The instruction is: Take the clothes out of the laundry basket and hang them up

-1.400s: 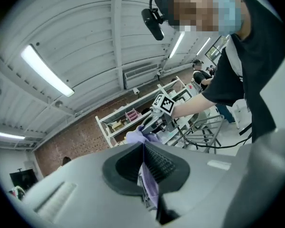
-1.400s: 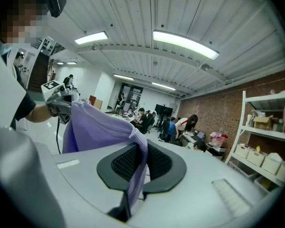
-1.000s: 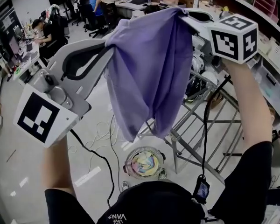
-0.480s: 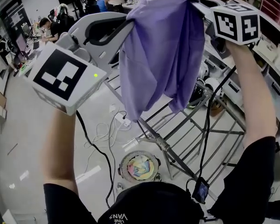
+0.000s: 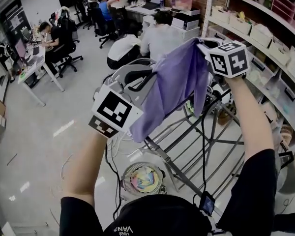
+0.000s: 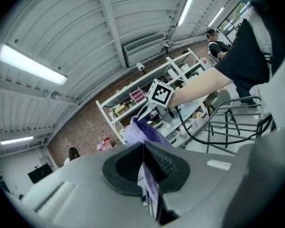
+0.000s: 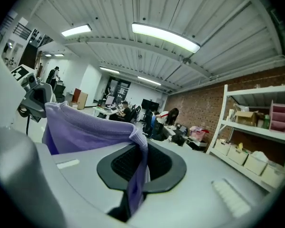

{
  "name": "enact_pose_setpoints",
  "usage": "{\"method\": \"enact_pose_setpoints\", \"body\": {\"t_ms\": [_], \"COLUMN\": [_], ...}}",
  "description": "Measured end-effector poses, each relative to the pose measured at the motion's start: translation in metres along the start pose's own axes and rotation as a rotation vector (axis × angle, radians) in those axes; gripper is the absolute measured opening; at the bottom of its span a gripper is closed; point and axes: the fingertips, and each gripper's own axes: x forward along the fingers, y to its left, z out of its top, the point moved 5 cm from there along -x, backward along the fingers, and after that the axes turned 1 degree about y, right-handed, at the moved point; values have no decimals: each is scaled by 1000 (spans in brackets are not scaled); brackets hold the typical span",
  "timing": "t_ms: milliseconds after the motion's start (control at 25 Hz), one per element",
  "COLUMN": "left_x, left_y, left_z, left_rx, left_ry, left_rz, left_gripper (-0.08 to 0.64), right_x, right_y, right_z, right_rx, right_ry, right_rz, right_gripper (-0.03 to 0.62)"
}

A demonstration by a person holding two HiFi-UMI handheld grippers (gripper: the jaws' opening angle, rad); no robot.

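Note:
A purple garment [image 5: 176,87] hangs stretched between my two grippers, held high over a metal drying rack [image 5: 189,149]. My left gripper [image 5: 146,77] is shut on one edge of the cloth, which is pinched between its ribbed pads [image 6: 157,159]. My right gripper [image 5: 200,46] is shut on the ribbed hem at the other end [image 7: 137,148]. In the right gripper view the purple garment [image 7: 85,127] runs off to the left gripper [image 7: 35,96]. The round laundry basket [image 5: 132,167] stands on the floor below, with colourful clothes in it.
Shelves with boxes [image 5: 265,36] line the right wall. Cables [image 5: 110,154] trail over the floor by the basket. People sit at desks [image 5: 37,65] at the back left, and another person [image 5: 160,36] sits just beyond the rack.
Both grippers have swung out away from my head with the garment. The left gripper has moved right and lower, so the cloth now hangs over the rack.

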Motion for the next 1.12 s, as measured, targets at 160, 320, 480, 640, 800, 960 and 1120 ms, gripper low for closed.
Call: {"method": "enact_pose_setpoints", "body": {"t_ms": [160,320,480,640,800,960,1120], "left_x": [19,34,46,61,74,84,90], "left_y": [-37,-79,-116,-162,-204,-247,-279], "left_z": [-22,-36,-55,-62,-67,-72,-84], "left_rx": [-71,-141,-197,-246,-275,-264,-230], "left_ry": [19,23,48,55,75,112,194], "left_rz": [-81,-176,-261,-374,-471,-571,-661], "left_gripper": [9,9,9,9,9,9,9], "right_x": [6,-3,-13,-29,-51,-73,-85], "right_y": [0,1,6,5,0,0,7], "right_z": [-49,-101,-158,-210,-249,-292,-325], "right_rx": [50,115,202,272,309,339,343], "right_ry": [61,116,194,241,267,319,372], "right_rz": [25,48,58,57,56,84,96], "right_gripper": [26,26,26,26,26,26,28]}}
